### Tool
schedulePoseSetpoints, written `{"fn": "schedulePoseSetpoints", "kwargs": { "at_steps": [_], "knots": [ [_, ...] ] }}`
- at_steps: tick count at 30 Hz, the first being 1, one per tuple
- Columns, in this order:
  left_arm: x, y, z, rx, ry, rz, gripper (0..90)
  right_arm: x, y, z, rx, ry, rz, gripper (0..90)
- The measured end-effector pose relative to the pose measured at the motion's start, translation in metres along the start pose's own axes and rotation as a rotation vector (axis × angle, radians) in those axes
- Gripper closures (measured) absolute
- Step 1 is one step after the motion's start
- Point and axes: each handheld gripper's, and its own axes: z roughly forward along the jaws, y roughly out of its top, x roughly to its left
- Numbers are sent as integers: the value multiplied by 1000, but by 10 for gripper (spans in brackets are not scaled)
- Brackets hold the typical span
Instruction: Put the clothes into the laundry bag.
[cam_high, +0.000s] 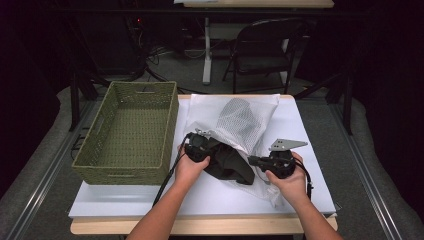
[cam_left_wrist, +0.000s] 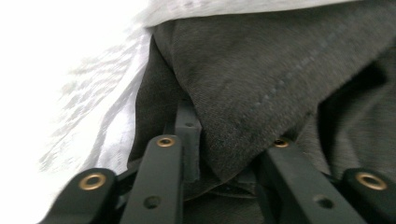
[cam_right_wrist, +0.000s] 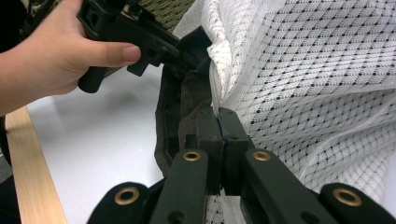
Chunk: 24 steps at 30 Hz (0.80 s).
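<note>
The right tongs (cam_right_wrist: 219, 135) have their jaws pressed together on the edge of the mesh bag (cam_right_wrist: 317, 79), at the rim of its opening. The left tongs (cam_left_wrist: 224, 154) have jaws apart, and a fold of the dark cloth (cam_left_wrist: 261, 74) lies between them; I cannot tell if they truly pinch it. In the high view the left tongs (cam_high: 202, 147) sit at the left end of the cloth (cam_high: 227, 162) and the right tongs (cam_high: 260, 161) at its right end, so the cloth is between the two, half inside the bag (cam_high: 240, 117), which spreads away from the tongs toward the far side of the white desk (cam_high: 125, 197). To the left of the left tongs stands a woven basket (cam_high: 95, 150), close beside the bag. I judge that the cloth is soft and light, with no stiffness; it will sag and fold when lifted, so it is better to take it at a thick fold or seam, not at a single thin layer. The bag is thin, limp, and a little slippery; its holes may catch on a jaw tip. The hem at the opening looks the firmest place to hold.
</note>
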Motion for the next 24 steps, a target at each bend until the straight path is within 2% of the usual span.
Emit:
{"fn": "schedulePoseSetpoints", "kwargs": {
  "at_steps": [4, 5, 7, 9, 10, 11, 14, 15, 16, 17, 18, 20, 22, 23, 24],
  "knots": [
    [-14, 2, -11, -30, -93, 4, 788, 1, 0, 2, -7, 2, -7, 898],
    [-18, 2, -12, -32, -108, 21, 788, 1, 0, 2, -4, 2, -7, 898],
    [-30, 3, -14, -41, -129, 52, 789, 2, 0, 3, 2, 3, -9, 898],
    [-39, 4, -14, -53, -143, 67, 789, 4, -1, 4, 7, 10, -13, 898],
    [-39, 4, -14, -53, -143, 67, 789, 4, -1, 4, 7, 10, -13, 898],
    [-45, 4, -11, -58, -147, 73, 789, 5, -1, 6, 12, 26, -11, 898],
    [-44, 5, -8, -59, -156, 64, 788, 8, -1, 6, 14, 30, -18, 898],
    [-44, 6, -7, -64, -171, 35, 788, 9, 0, 6, 11, 38, -18, 899],
    [-43, 7, -5, -68, -174, 29, 789, 12, 0, 6, 5, 54, -15, 899],
    [-43, 8, -4, -79, -164, 27, 789, 13, 1, 6, 8, 60, -20, 899],
    [-42, 10, -3, -72, -162, 43, 790, 14, 2, 6, 7, 62, -28, 899],
    [-41, 13, 1, -90, -147, 32, 791, 17, 3, 6, 8, 73, -33, 900],
    [-39, 15, 3, -113, -142, 2, 792, 19, 4, 5, 8, 81, -37, 900],
    [-39, 15, 3, -113, -142, 2, 792, 19, 4, 5, 8, 81, -37, 900],
    [-34, 17, 6, -123, -143, -21, 792, 20, 5, 4, 3, 95, -25, 900]
  ]
}}
